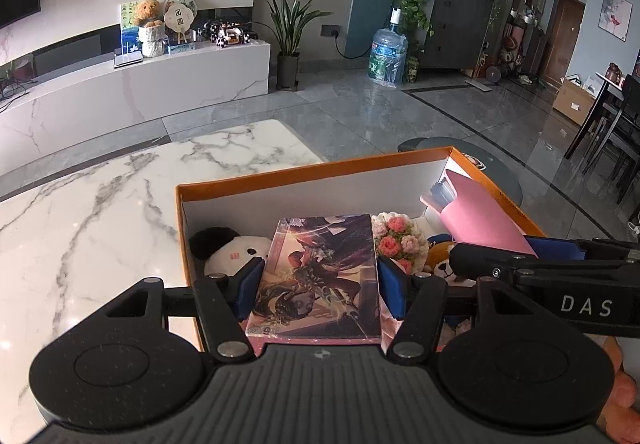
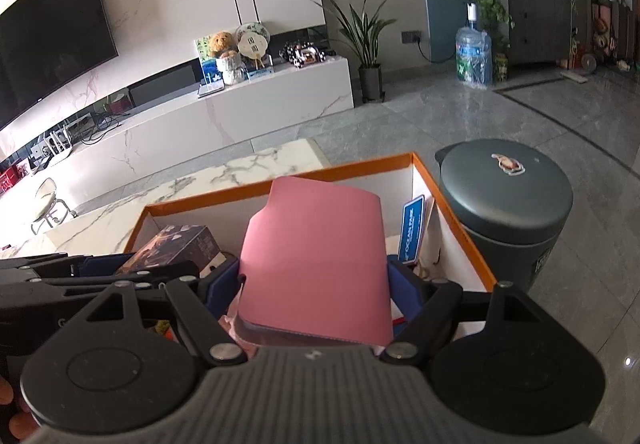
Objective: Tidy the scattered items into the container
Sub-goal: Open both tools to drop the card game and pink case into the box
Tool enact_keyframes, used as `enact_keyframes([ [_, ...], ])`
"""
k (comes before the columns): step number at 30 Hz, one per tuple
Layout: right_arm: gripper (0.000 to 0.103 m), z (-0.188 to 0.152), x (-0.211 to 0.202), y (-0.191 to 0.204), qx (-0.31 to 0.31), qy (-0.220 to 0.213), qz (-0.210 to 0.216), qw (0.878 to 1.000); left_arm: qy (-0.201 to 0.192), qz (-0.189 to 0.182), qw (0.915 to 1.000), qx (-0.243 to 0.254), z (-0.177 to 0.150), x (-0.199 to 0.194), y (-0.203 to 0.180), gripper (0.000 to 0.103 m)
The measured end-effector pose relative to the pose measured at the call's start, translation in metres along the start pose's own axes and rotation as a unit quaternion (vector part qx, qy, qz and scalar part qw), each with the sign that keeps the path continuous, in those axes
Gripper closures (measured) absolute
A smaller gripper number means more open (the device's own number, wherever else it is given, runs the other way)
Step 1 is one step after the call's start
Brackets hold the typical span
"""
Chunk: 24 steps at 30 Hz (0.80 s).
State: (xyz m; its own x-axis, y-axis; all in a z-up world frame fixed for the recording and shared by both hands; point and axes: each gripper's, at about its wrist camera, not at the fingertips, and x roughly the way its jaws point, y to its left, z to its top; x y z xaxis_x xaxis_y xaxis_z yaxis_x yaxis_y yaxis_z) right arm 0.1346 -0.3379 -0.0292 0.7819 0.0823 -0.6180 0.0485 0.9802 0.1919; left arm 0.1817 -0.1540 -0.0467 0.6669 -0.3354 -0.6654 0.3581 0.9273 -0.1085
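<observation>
An orange-rimmed cardboard box (image 1: pixel 280 174) stands on the marble table (image 1: pixel 100 212). My left gripper (image 1: pixel 318 282) is shut on a box with dark fantasy artwork (image 1: pixel 320 272) and holds it over the open container. Under it lie a panda plush (image 1: pixel 236 250), a crochet flower bunch (image 1: pixel 396 240) and a bear toy (image 1: pixel 442 262). My right gripper (image 2: pixel 316 284) is shut on a pink notebook (image 2: pixel 316 252) and holds it over the container's right half (image 2: pixel 452 212). The notebook also shows in the left wrist view (image 1: pixel 480 216).
A dark grey lidded bin (image 2: pixel 504 204) stands on the floor right of the container. A blue card (image 2: pixel 412 228) leans inside the container's right wall. A white TV cabinet (image 1: pixel 140 92) and a potted plant (image 1: pixel 288 40) stand beyond the table.
</observation>
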Motion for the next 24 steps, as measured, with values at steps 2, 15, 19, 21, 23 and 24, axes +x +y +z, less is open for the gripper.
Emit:
enact_keyframes([
  [2,0.023,0.000,0.009,-0.005,0.013,0.020,0.007,1.000,0.007,-0.001,1.0000,0.000,-0.002,0.006,-0.001,0.033],
  [15,0.022,-0.007,0.038,-0.017,0.050,0.103,0.024,0.993,0.033,0.015,0.9993,0.008,-0.012,0.024,-0.002,0.034],
  [19,0.021,-0.006,0.039,-0.015,0.046,0.108,0.020,0.993,0.033,0.021,0.9991,0.014,-0.014,0.024,-0.004,0.034],
  [21,0.021,-0.006,0.039,-0.014,0.042,0.108,0.017,0.993,0.033,0.023,0.9991,0.016,-0.015,0.023,-0.004,0.034],
  [23,0.021,-0.007,0.038,-0.013,0.040,0.107,0.013,0.993,0.032,0.022,0.9992,0.014,-0.015,0.021,-0.003,0.034],
  [24,0.021,-0.007,0.037,-0.012,0.038,0.106,0.012,0.994,0.031,0.021,0.9992,0.012,-0.015,0.020,-0.003,0.034],
])
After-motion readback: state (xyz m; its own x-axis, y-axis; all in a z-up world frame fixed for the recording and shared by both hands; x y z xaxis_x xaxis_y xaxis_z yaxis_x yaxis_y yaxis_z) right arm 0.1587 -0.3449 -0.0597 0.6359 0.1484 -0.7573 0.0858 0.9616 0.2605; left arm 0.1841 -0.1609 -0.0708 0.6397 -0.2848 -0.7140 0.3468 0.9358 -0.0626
